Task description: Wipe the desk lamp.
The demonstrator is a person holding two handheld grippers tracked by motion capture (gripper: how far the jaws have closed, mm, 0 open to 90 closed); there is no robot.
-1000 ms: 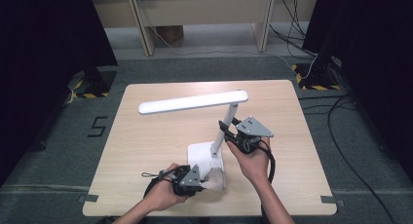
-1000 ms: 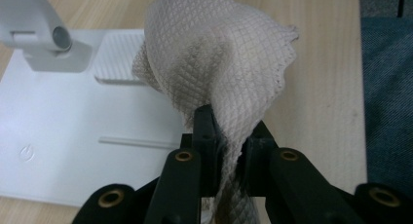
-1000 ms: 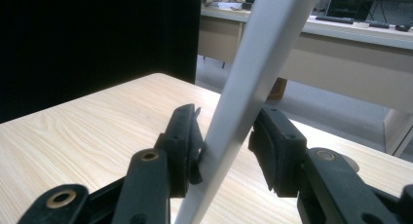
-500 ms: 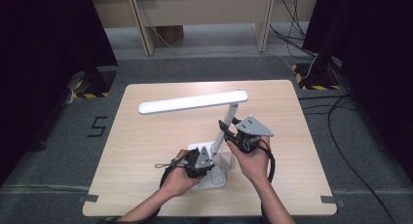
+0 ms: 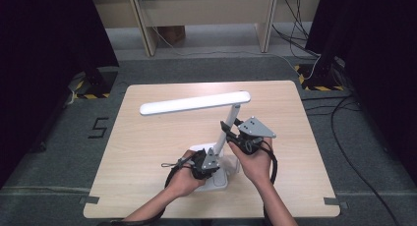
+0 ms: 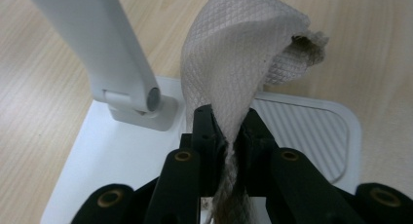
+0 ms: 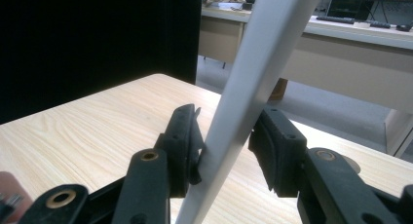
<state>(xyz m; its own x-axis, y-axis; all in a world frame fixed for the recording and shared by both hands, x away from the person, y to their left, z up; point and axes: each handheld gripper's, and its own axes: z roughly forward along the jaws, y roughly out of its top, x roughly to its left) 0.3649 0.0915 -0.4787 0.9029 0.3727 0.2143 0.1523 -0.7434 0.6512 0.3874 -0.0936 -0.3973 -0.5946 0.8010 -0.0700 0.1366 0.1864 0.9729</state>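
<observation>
Your left gripper (image 6: 228, 131) is clamped on a beige waffle-weave cloth (image 6: 238, 63); jaws nearly together, fabric pinched between the pads and bunching up above them. In the high view that left gripper (image 5: 205, 163) sits over the white lamp base (image 5: 219, 179), near the table's front edge. The cloth hangs just beside the hinge at the foot of the lamp arm (image 6: 104, 48), above the ribbed panel on the base (image 6: 311, 131); can't tell whether the cloth touches the base.

Your right gripper (image 7: 226, 141) straddles the white lamp arm (image 7: 253, 83), jaws part open. Left pad touches the arm, right pad looks close against it, contact not certain. In the high view the right gripper (image 5: 241, 135) is on the slanted arm just above the base, below the lit lamp head (image 5: 194, 103).

Readable writing: a "5" (image 5: 97, 127) marked on the floor left of the wooden table (image 5: 147, 152). No brand or label legible on the lamp or grippers.
</observation>
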